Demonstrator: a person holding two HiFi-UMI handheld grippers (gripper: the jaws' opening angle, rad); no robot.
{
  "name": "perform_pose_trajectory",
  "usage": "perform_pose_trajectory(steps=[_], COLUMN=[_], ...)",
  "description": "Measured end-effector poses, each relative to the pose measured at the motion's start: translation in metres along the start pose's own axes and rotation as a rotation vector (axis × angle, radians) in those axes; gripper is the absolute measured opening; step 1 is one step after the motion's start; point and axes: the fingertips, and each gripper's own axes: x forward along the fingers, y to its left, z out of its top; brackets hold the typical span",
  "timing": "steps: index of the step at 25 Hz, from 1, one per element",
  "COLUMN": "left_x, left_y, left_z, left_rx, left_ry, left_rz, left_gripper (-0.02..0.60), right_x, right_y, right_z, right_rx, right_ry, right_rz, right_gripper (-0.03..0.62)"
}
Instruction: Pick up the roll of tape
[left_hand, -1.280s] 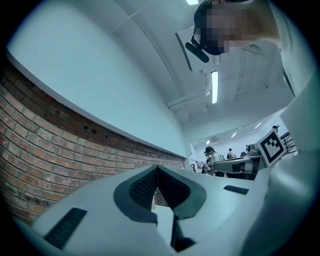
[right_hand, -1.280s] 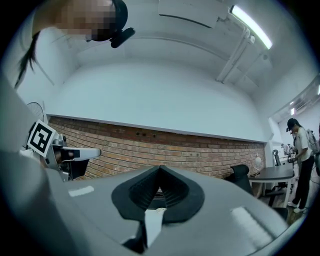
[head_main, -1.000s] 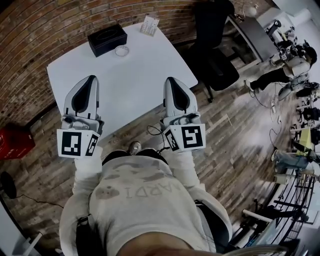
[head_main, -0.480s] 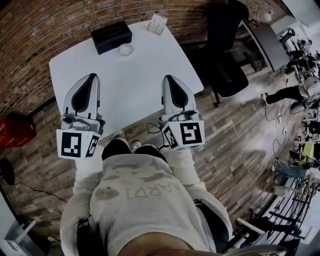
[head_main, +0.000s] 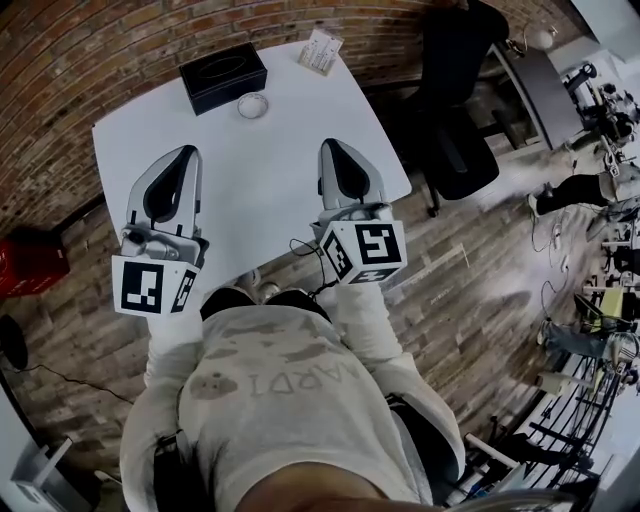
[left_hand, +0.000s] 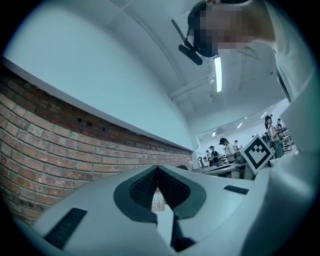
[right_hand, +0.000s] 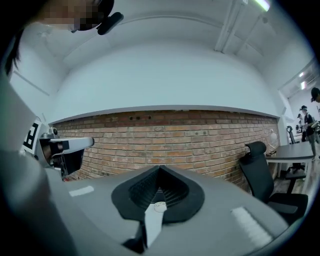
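1. Work surface. A white table (head_main: 270, 180) stands against a brick wall (head_main: 90, 50). We hold both grippers over its near half, side by side and well apart, with both pointing toward the wall.

2. Task object. The roll of tape (head_main: 252, 105) lies flat on the far part of the table. It is just in front of a black box (head_main: 222, 75) and close to it, though we cannot tell whether they touch. A small printed card stand (head_main: 320, 50) sits at the far right corner, apart from the roll. The roll is well ahead of both grippers and neither touches it. It lies between their two lines of aim, somewhat nearer the right one.

3. Left gripper (head_main: 186, 150). In the left gripper view the two ribbed pads (left_hand: 145, 187) meet at the tips. The jaws are closed with nothing between them. Part of the card stand shows through the narrow slit below the tips, far beyond the jaws.

4. Right gripper (head_main: 329, 144). In the right gripper view the jaws are likewise closed tip to tip and hold nothing. A small pale round shape shows on the table surface through the slit below the tips. We cannot identify it with certainty.

5. Surroundings. A black office chair (head_main: 455, 120) stands on the wooden floor (head_main: 470, 270) to the right of the table.
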Motion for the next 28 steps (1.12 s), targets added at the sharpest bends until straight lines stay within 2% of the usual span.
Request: perform_pose_trajectory(steps=[7,18,28], left_x=[0.032,0.058,0.065], left_y=[0.030,0.064,0.095], left_z=[-0.024,-0.070,-0.101], left_rx=[-0.017,-0.062,-0.100], left_ry=[0.043,0.112,0.135], left_rz=[-0.010,-0.003,0.013], left_gripper=[0.006,0.006,0.006], right_x=[0.069,0.158,0.228], right_y=[-0.017,-0.030,-0.034], right_z=[-0.021,-0.105,-0.165], right_rx=[0.056,0.224,0.206], right_ry=[0.106,0.349,0.517], right_rz=[0.007,0.029,0.031], right_gripper=[0.011,0.011,0.012])
